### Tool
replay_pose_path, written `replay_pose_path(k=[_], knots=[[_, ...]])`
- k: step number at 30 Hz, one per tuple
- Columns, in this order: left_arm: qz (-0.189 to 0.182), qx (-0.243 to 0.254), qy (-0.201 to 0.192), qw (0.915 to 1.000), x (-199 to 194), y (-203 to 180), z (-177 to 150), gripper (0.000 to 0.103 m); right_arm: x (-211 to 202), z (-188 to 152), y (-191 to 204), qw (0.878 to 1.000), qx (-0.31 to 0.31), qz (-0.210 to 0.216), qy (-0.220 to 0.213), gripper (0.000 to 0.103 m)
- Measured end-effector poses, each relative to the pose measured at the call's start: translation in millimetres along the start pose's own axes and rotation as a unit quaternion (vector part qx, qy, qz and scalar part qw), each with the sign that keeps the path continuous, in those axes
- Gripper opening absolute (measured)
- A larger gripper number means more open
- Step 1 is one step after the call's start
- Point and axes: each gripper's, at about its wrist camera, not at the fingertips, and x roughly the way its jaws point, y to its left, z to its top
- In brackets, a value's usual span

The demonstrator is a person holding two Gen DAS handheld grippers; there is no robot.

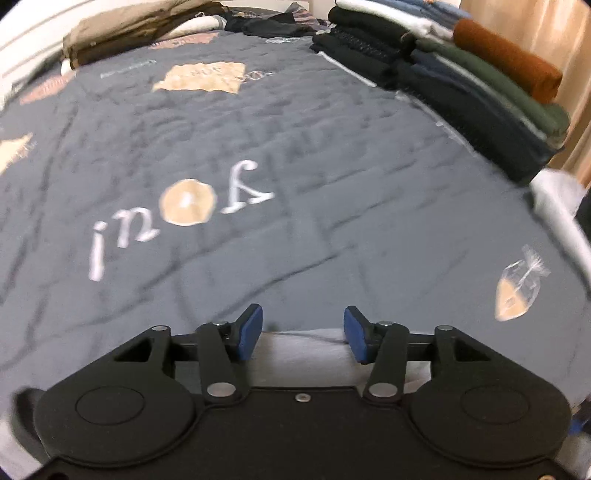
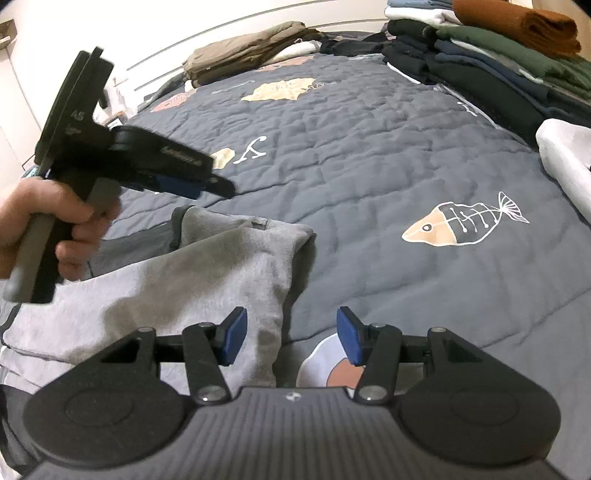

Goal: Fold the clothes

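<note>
Both our tongs gape, holding nothing — left tongs [image 1: 303, 334], right tongs [image 2: 291, 334]. The grey garment [image 2: 207, 273] lies rumpled on the bed [image 2: 369, 166], near left — we'd pinch its edges evenly, smoothing flat.

Garment [image 2: 207, 266] on quilt [image 2: 369, 155], stacks [image 2: 498, 62] behind.

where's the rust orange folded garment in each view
Left wrist view: the rust orange folded garment is at the upper right, on top of the stack of folded clothes.
Right wrist view: top right corner, again topping the stack.
Shared landmark: the olive khaki folded garment at the bed's far edge.
</note>
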Motion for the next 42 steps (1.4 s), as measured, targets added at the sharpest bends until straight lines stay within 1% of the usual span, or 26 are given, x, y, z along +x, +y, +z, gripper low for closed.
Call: replay_pose_path(k=[1,6,8,9,10,12,13,15,16,18,19,20,23,25,27,29,30,33,34,37,42], knots=[[0.009,0.011,0.004,0.9999,0.8,3.4,-0.5,0.061,0.4,-0.1,-0.1,1.0,0.0,-0.001,0.001,0.053],[0.018,0.037,0.048,0.998,20.1,8.5,-10.8,0.066,2.2,0.3,-1.0,1.0,0.004,-0.001,0.001,0.053],[0.014,0.04,0.056,0.9976,28.5,9.8,-16.1,0.063,3.2,-0.1,-0.7,1.0,0.004,-0.001,0.003,0.053],[0.01,0.04,0.059,0.9974,32.6,10.7,-18.9,0.049,3.4,-0.4,-0.5,1.0,0.003,-0.001,0.003,0.053],[0.009,0.036,0.054,0.9979,33.4,12.2,-19.1,0.023,3.6,-0.8,-0.2,1.0,0.002,-0.001,0.003,0.053],[0.009,0.022,0.033,0.9992,30.5,15.7,-16.3,0.007,3.5,-0.8,0.0,1.0,0.001,0.0,0.003,0.053],[0.009,0.014,0.022,0.9996,29.1,17.5,-14.9,0.005,3.6,-0.9,0.0,1.0,0.001,0.0,0.003,0.053],[0.035,-0.005,-0.017,0.9992,23.2,22.7,-10.4,0.005,3.6,-1.2,0.1,1.0,0.0,-0.001,0.002,0.053],[0.043,-0.013,-0.03,0.9985,21.8,24.4,-8.8,0.005,3.6,-1.3,0.2,1.0,0.0,-0.001,0.002,0.053],[0.059,-0.03,-0.057,0.9962,19.1,27.8,-5.7,0.004,3.3,-1.6,0.4,1.0,-0.001,-0.004,0.0,0.053],[0.061,-0.033,-0.058,0.9959,17.6,28.2,-4.9,0.005,3.1,-1.4,0.5,1.0,-0.002,-0.005,-0.001,0.053],[0.06,-0.032,-0.053,0.9963,15.9,27.7,-4.7,0.005,2.8,-1.1,0.2,1.0,-0.001,-0.007,-0.003,0.053],[0.056,-0.031,-0.036,0.9973,11.1,26.2,-3.9,0.01,2.0,-0.3,-2.6,1.0,0.006,-0.007,-0.004,0.053],[0.053,-0.03,-0.025,0.9979,7.8,25.2,-3.3,0.025,0.8,0.8,-4.8,1.0,0.01,-0.008,-0.005,0.053],[0.05,-0.028,-0.014,0.9983,4.5,24.2,-2.8,0.032,-1.0,2.8,-8.6,1.0,0.013,-0.008,-0.007,0.053],[0.03,-0.019,-0.01,0.9993,-1.8,13.4,-2.4,0.043,-2.8,4.7,-13.4,1.0,0.007,-0.005,-0.004,0.053],[0.018,-0.014,-0.009,0.9997,-5.3,6.9,-2.2,0.051,-3.9,5.6,-16.2,1.0,-0.002,-0.005,0.002,0.053],[-0.018,0.003,-0.006,0.9998,-15.9,-12.8,-1.7,0.054,-8.9,5.4,-24.2,0.999,-0.036,-0.001,0.011,0.053],[-0.026,0.0,-0.008,0.9996,-21.2,-14.9,-6.7,0.056,-10.7,4.1,-26.1,0.999,-0.051,0.0,0.013,0.053],[-0.04,-0.025,-0.023,0.9986,-40.3,-13.0,-31.3,0.056,-15.9,-0.7,-30.2,0.995,-0.097,0.006,0.015,0.053],[-0.063,-0.066,-0.046,0.9948,-72.1,-9.9,-72.2,0.056,-14.6,-13.8,-21.7,0.986,-0.164,0.011,0.011,0.053]])
